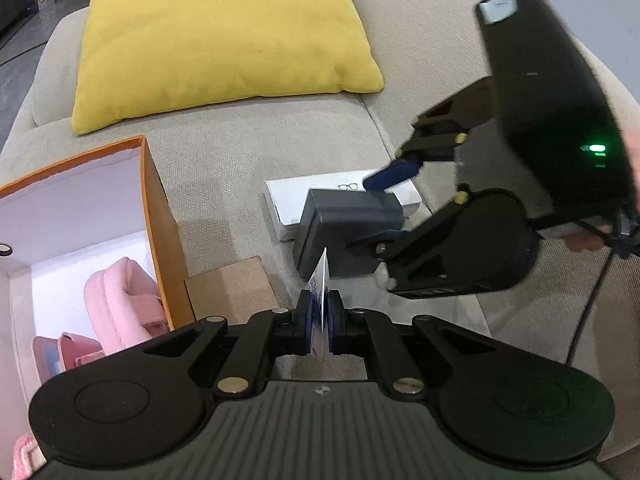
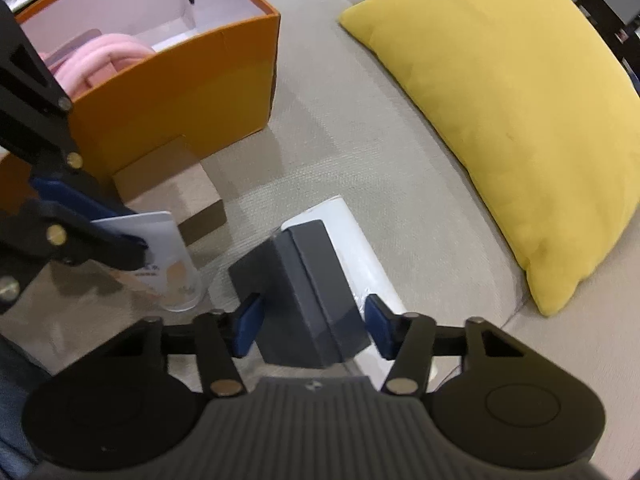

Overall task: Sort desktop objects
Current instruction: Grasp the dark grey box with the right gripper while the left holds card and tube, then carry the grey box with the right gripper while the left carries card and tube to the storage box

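Observation:
My left gripper (image 1: 320, 320) is shut on a thin white and blue card (image 1: 320, 280), held upright and edge-on; the right wrist view shows the card (image 2: 160, 248) flat-on at the left. A dark grey box (image 1: 344, 224) leans partly on a white glasses box (image 1: 292, 200) on the beige sofa seat. My right gripper (image 2: 314, 328) straddles the dark grey box (image 2: 308, 292) from above. Its blue pads (image 2: 250, 324) touch the box's two sides. An orange box (image 1: 160, 220) with a white inside stands open at the left and holds pink items (image 1: 116, 300).
A yellow cushion (image 1: 220, 40) lies at the back of the seat. A flat brown cardboard piece (image 1: 232, 284) lies beside the orange box (image 2: 180, 92). A hand (image 1: 588, 240) holds the right gripper's body at the right edge.

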